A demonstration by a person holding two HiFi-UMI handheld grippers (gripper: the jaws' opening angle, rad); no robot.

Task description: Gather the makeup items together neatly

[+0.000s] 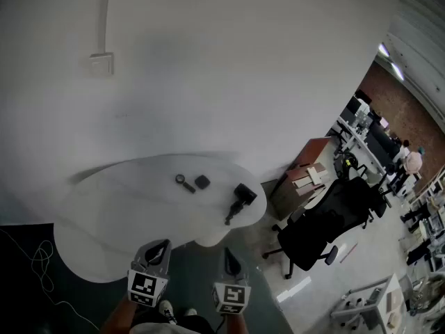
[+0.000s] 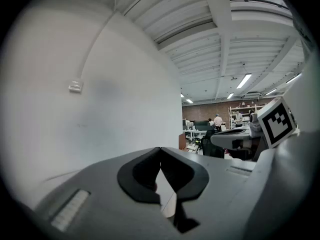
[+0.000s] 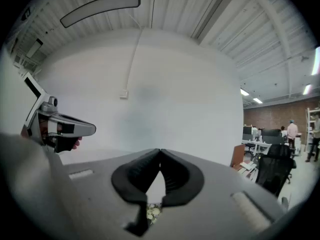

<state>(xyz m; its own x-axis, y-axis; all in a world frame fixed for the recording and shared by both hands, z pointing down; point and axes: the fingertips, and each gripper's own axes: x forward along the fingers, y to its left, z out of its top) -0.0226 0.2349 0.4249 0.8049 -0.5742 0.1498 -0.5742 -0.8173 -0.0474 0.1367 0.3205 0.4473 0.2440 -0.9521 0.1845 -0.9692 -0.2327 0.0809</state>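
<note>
Both grippers are idle and empty. The left gripper [image 2: 160, 149] has its jaws together, tips touching, nothing between them. The right gripper [image 3: 160, 152] is the same: jaws together on nothing. The person holds both side by side, roughly level, short of the near edge of the tabletop [image 1: 118, 214] and over the dark floor [image 1: 28, 284]. That looks like a ready pose, not a reach. The makeup items [image 1: 202, 181] all lie on the tabletop, well apart from either gripper and untouched. They sit in two loose pairs. Toward the far middle, a small round piece [image 1: 181, 179] lies just beside a dark square case [image 1: 201, 182]. Near the right edge, a dark block [image 1: 245, 191] has a long brush [image 1: 233, 214] running from it toward the rim. A bare stretch of tabletop separates the pairs, so nothing counts as gathered yet and the task looks unstarted. The brush lies close to the rim, so a careless nudge could likely push it off on the side of the office chair [image 1: 327, 228]. The likely sensible plan is to move the right-hand pair inward toward the middle pair. The jaws must open before any pick.
</note>
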